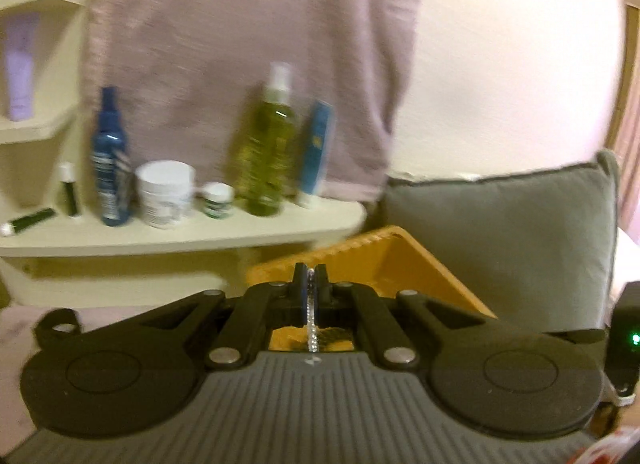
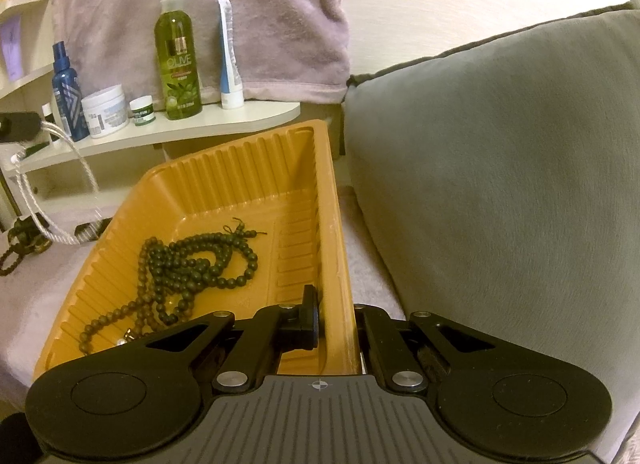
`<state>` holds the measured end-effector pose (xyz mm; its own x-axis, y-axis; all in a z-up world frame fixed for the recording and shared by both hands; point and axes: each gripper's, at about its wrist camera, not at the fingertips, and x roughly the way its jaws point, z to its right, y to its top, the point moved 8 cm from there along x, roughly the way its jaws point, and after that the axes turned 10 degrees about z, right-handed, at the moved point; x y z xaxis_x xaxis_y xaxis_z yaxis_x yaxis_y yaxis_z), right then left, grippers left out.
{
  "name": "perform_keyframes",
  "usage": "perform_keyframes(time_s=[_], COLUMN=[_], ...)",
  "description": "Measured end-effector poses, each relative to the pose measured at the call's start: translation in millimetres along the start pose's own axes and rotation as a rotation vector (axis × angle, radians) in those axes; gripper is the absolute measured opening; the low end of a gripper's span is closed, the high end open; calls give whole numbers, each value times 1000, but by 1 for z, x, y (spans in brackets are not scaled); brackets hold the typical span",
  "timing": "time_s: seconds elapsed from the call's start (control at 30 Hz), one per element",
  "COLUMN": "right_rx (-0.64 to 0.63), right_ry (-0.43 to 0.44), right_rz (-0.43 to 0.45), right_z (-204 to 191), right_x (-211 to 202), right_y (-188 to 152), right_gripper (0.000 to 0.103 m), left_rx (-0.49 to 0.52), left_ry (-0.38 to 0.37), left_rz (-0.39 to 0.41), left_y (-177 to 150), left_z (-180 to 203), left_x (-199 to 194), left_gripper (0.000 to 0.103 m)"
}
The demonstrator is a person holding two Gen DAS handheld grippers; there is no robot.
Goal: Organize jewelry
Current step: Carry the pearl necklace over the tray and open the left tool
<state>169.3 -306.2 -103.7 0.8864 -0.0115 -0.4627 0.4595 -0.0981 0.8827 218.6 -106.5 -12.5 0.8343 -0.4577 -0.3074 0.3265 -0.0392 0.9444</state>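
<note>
My left gripper (image 1: 310, 276) is shut on a silver chain (image 1: 311, 328), which runs between the pads and hangs below them. In the right wrist view that gripper (image 2: 18, 125) sits at the far left, with the silver chain (image 2: 82, 172) drooping from it in a long loop to the left of the orange tray. My right gripper (image 2: 334, 306) is shut on the right wall of the ribbed orange tray (image 2: 240, 168). One finger (image 2: 310, 316) is inside the tray; the other is hidden behind the wall. Dark bead necklaces (image 2: 192, 260) lie piled in the tray.
More dark beads (image 2: 20, 242) lie on the lilac cover left of the tray. A cream shelf (image 2: 224, 124) behind holds a green olive bottle (image 2: 178, 60), a blue bottle (image 2: 66, 92), jars and a tube. A grey cushion (image 2: 500, 168) stands right of the tray. A pink towel (image 2: 220, 4) hangs behind.
</note>
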Motion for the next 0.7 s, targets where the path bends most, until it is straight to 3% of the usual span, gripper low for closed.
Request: perform_keyframes(time_s=[0.4,0.53,0.7], right_rx=[6,8,9], right_ry=[1,1,1], right_rz=[1,0,0], right_z=[1,1,1], right_x=[0,0,0], right_y=[-1,-1,-1], right_gripper=[4,3,3], left_rx=[13,-3,-16], left_ry=[-110,-104,-55], left_rz=[-119,-151,-132], left_y=[-49,-55,-49], left_z=[44,41,23], left_x=[20,24,20], left_gripper=[2,2,6])
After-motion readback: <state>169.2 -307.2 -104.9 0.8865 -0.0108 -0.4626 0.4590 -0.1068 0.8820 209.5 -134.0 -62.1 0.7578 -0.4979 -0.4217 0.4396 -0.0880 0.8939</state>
